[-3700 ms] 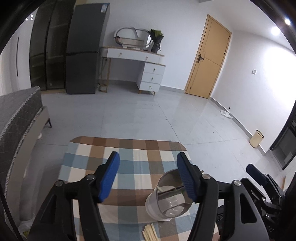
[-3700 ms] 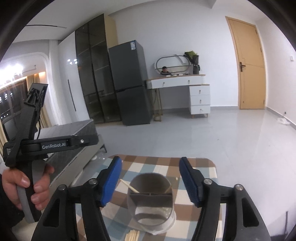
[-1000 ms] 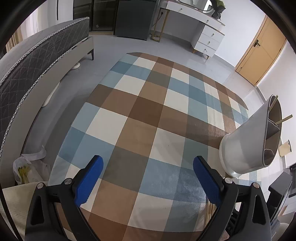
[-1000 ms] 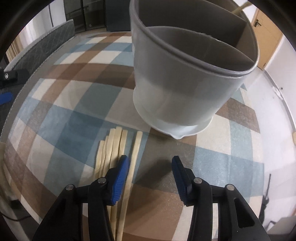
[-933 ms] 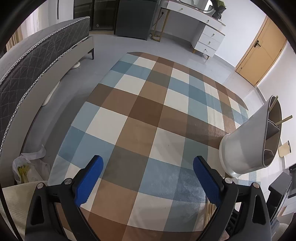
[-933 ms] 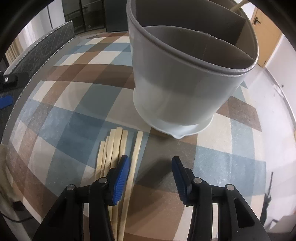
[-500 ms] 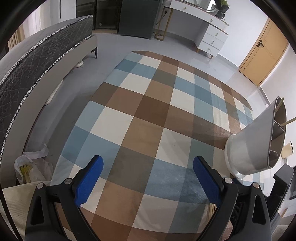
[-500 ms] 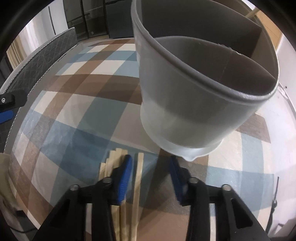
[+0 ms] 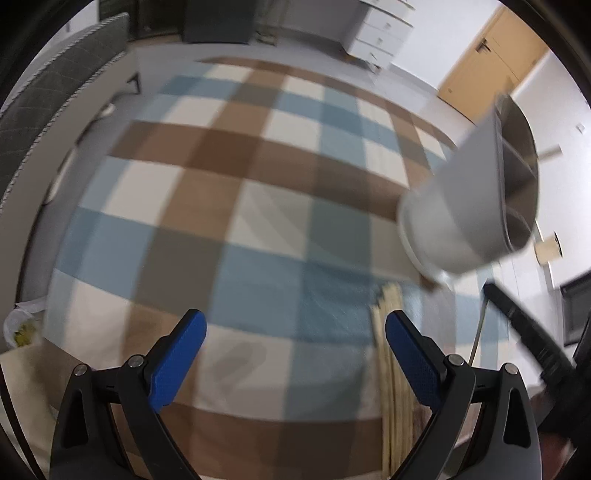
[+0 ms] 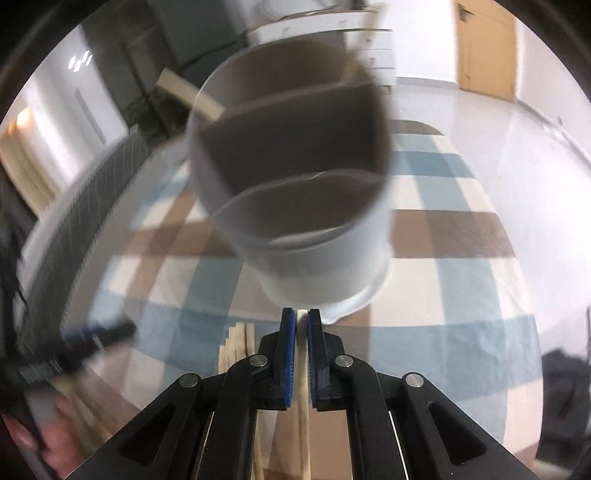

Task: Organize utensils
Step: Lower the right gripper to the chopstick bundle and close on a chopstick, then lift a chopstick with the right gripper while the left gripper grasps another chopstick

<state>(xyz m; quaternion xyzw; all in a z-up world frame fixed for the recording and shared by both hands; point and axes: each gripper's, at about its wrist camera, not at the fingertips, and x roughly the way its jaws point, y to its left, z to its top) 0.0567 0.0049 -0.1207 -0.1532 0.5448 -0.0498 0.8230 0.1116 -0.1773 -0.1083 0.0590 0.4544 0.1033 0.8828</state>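
A white, divided utensil holder [image 10: 295, 206] stands on the checked tablecloth [image 10: 461, 236]; it also shows at the right of the left wrist view [image 9: 469, 206]. One wooden stick [image 10: 188, 98] leans in its far compartment. My right gripper [image 10: 301, 321] is shut on a pale wooden chopstick [image 10: 303, 406], just in front of the holder's base. Several more chopsticks [image 10: 236, 347] lie on the cloth to its left, and they show beside my left gripper's right finger [image 9: 391, 369]. My left gripper [image 9: 295, 343] is open and empty above the cloth.
A grey bed [image 9: 55, 96] runs along the table's left side. A white drawer unit [image 9: 384, 33] and a wooden door [image 9: 487, 62] stand at the far wall. The right gripper's dark body [image 9: 528, 339] shows at the left wrist view's right edge.
My right gripper has closed on one chopstick and tilted up toward the holder. My left gripper has swung right, bringing the chopstick pile into view. Both views are motion-blurred.
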